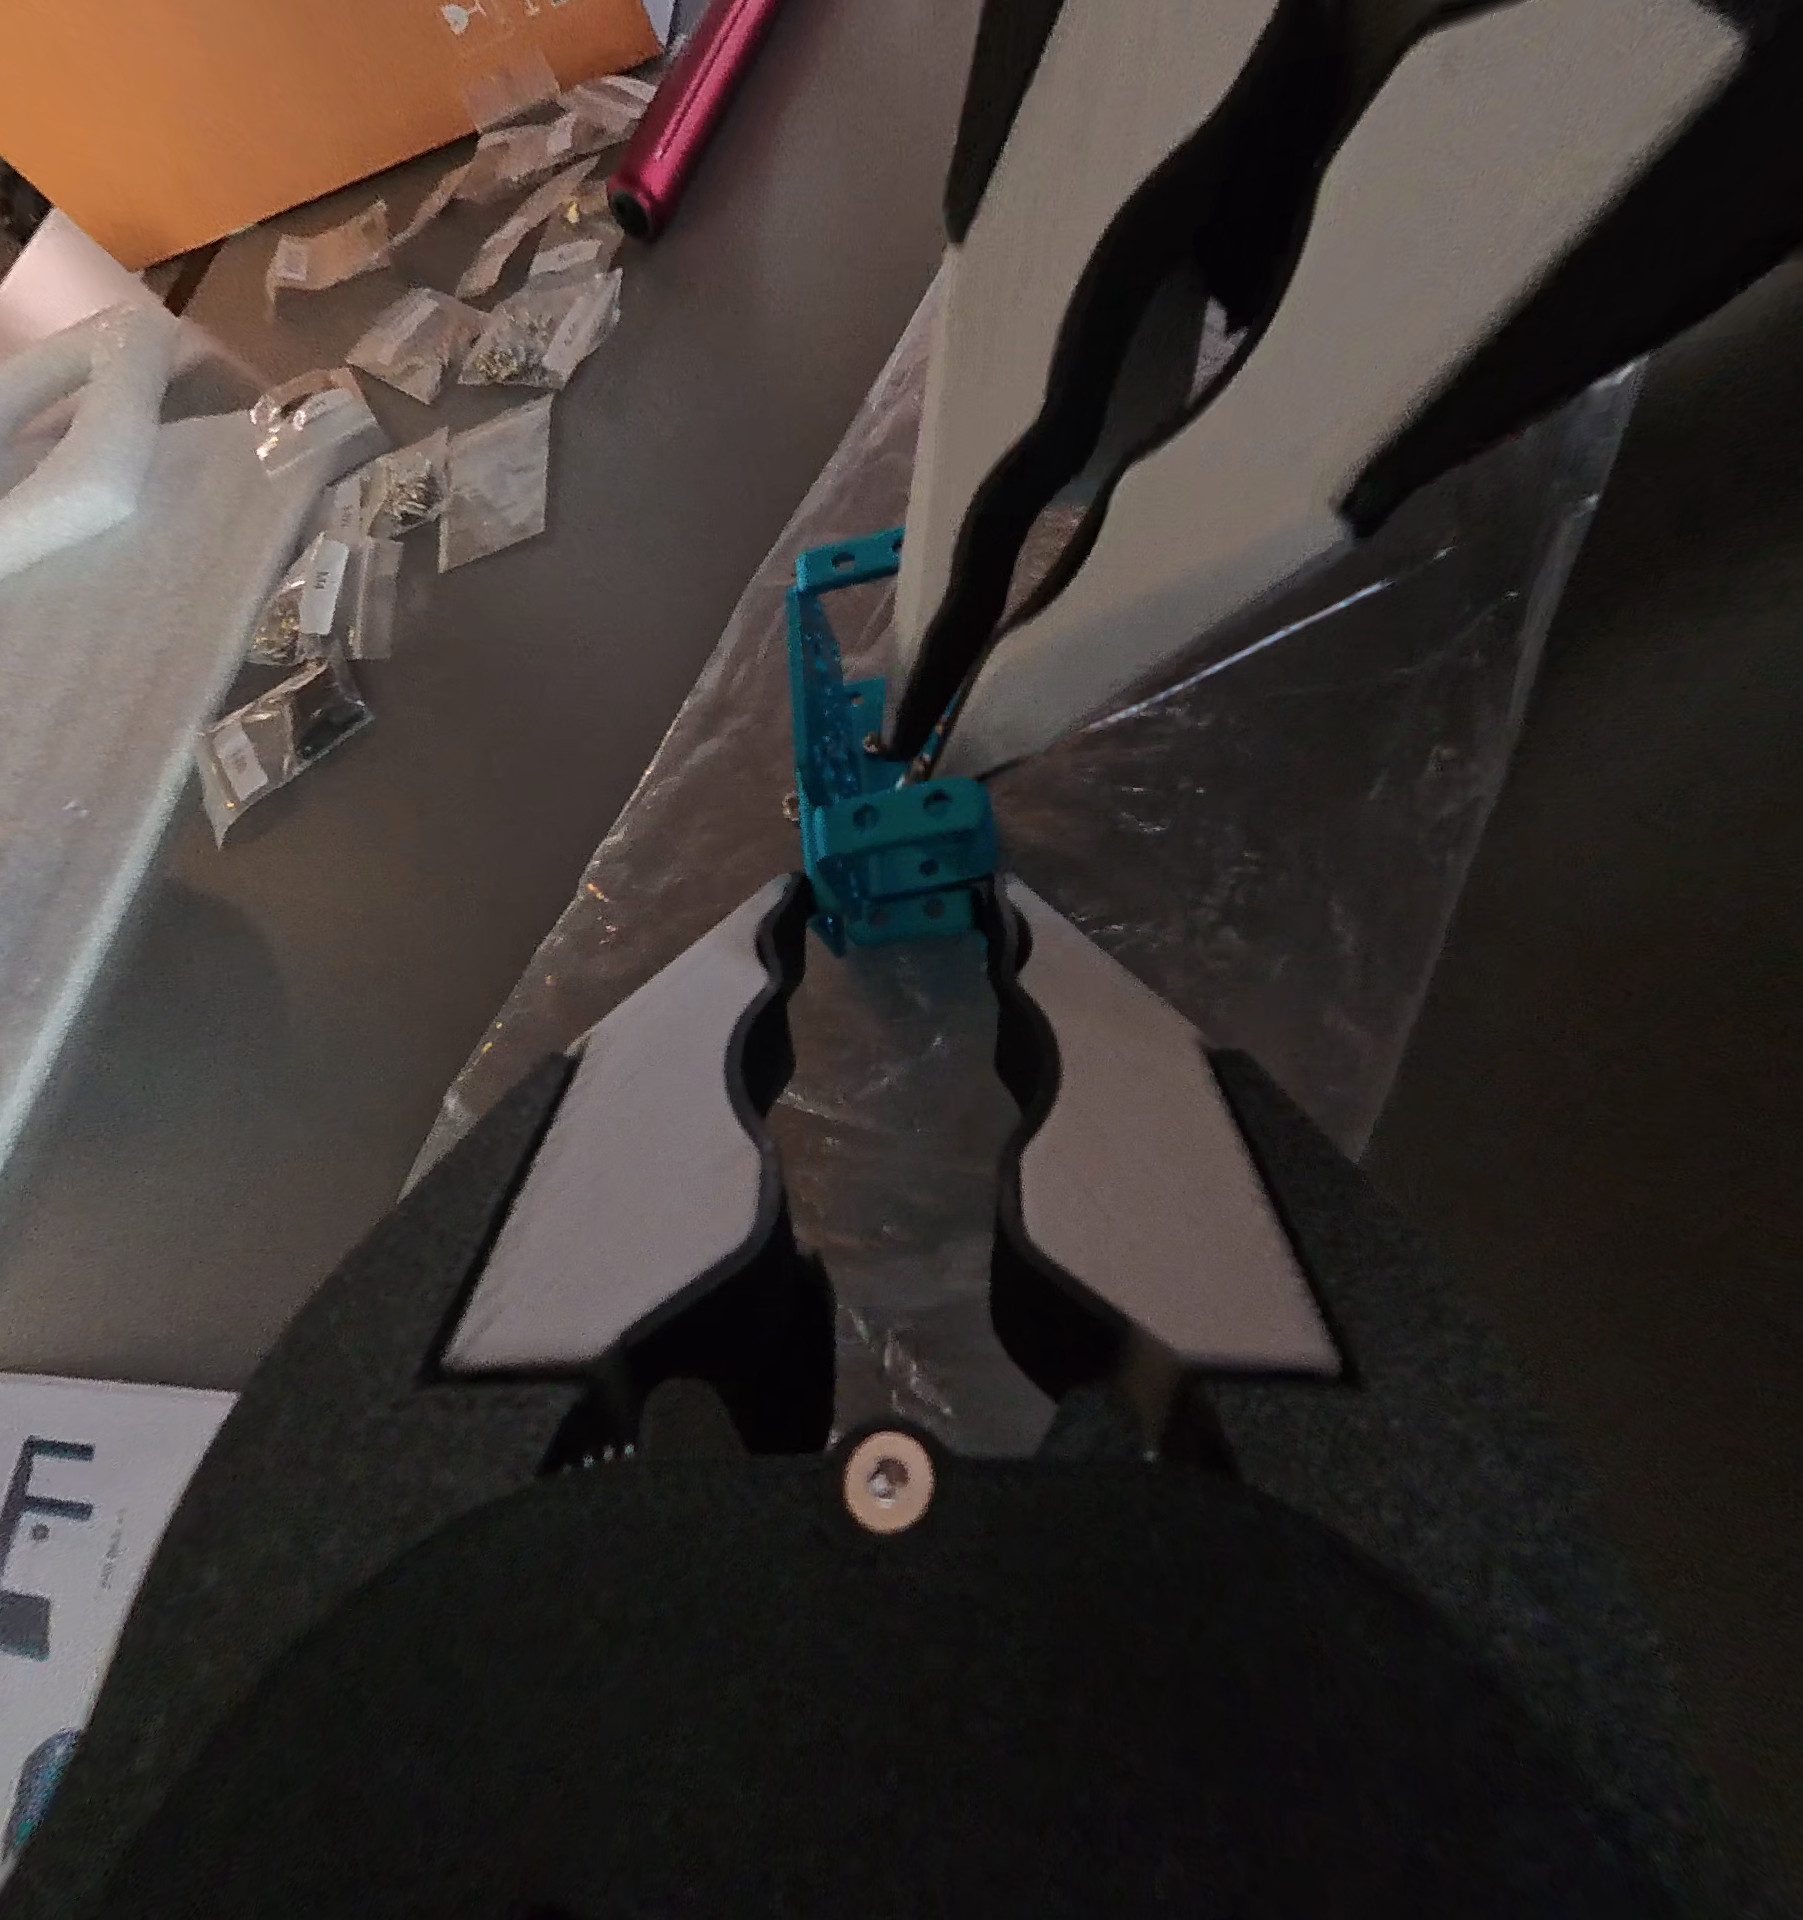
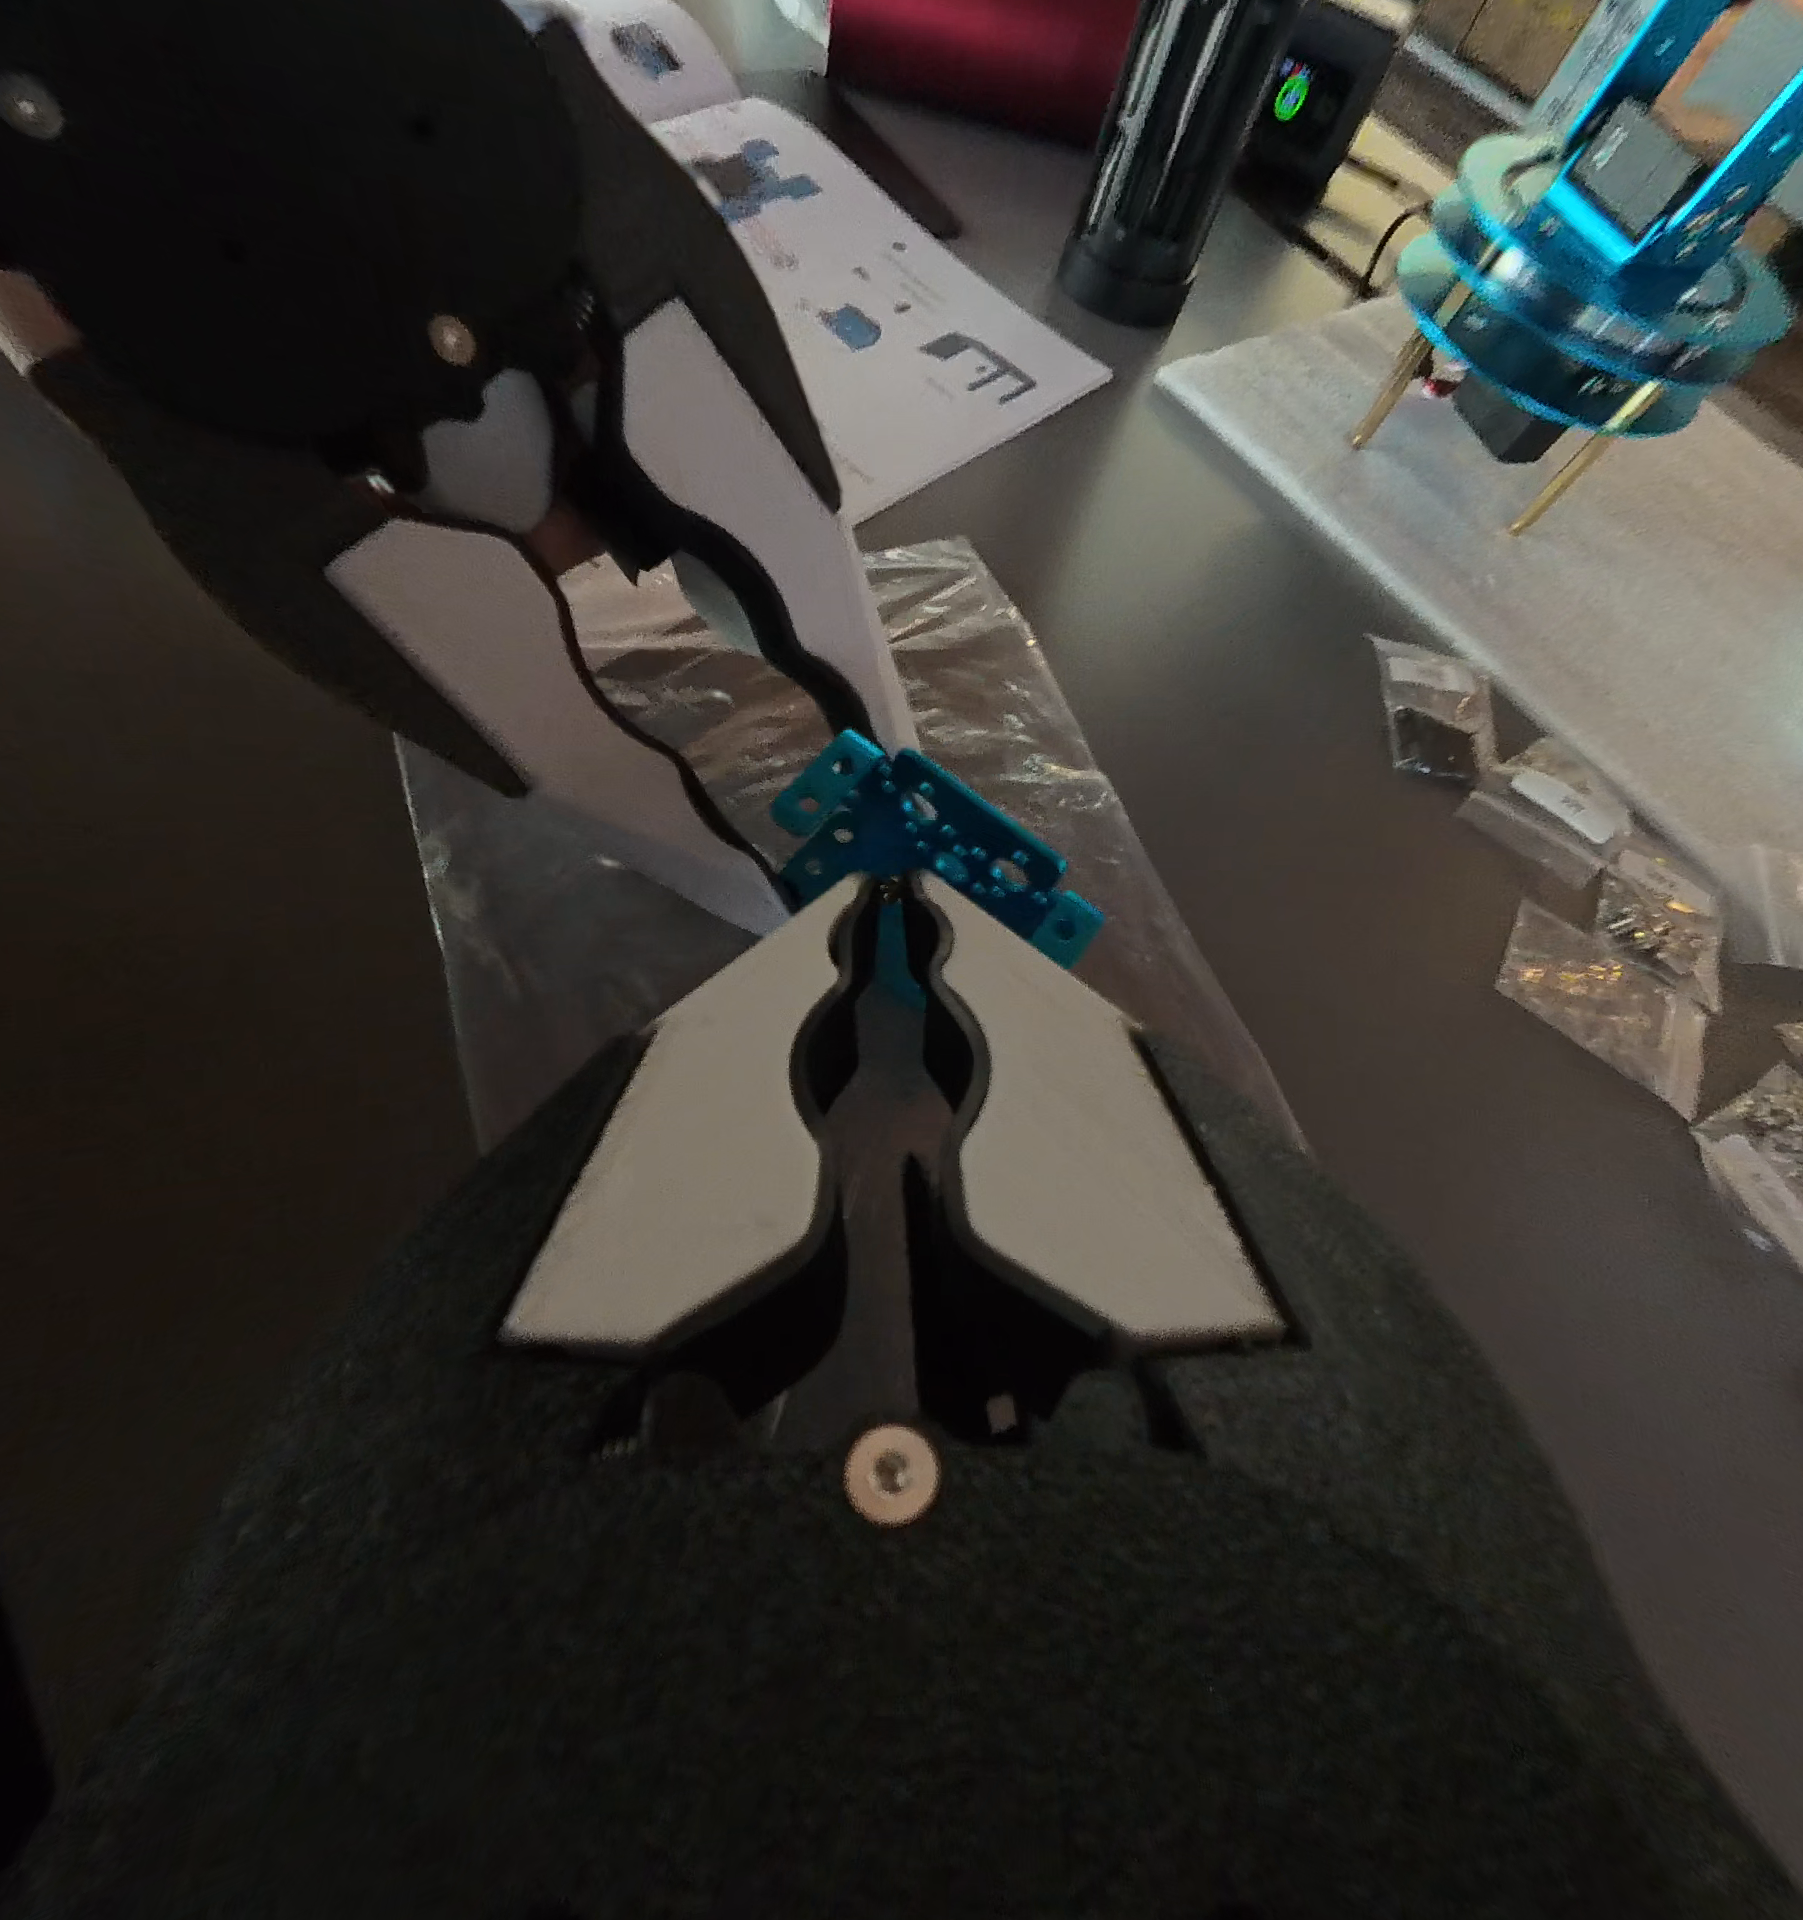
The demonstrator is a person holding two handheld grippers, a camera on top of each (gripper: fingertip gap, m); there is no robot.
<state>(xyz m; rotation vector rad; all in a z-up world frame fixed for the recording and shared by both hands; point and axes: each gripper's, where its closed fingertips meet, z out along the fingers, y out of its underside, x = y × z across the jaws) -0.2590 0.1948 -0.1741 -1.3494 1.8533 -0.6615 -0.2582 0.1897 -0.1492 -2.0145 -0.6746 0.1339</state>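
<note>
A teal metal bracket (image 1: 902,831) with many holes is held just above a clear plastic bag (image 1: 1240,831) on the grey table. My left gripper (image 1: 902,899) is shut on the bracket's near end. My right gripper (image 1: 902,743) comes down from above with its tips pinched together on a small screw at the bracket's inner side. In the right wrist view my right gripper (image 2: 892,883) is shut at the edge of the bracket (image 2: 928,831), and the left gripper (image 2: 824,826) reaches in from the upper left over the bag (image 2: 980,644).
Several small bags of hardware (image 1: 409,416) (image 2: 1603,935) lie scattered. An orange box (image 1: 253,104), a magenta tube (image 1: 689,114), a booklet (image 2: 876,281), a foam sheet (image 2: 1499,540) bearing a blue assembly on brass legs (image 2: 1603,260), and a black cylinder (image 2: 1157,156) surround the spot. My left and right fingertips are right by each other.
</note>
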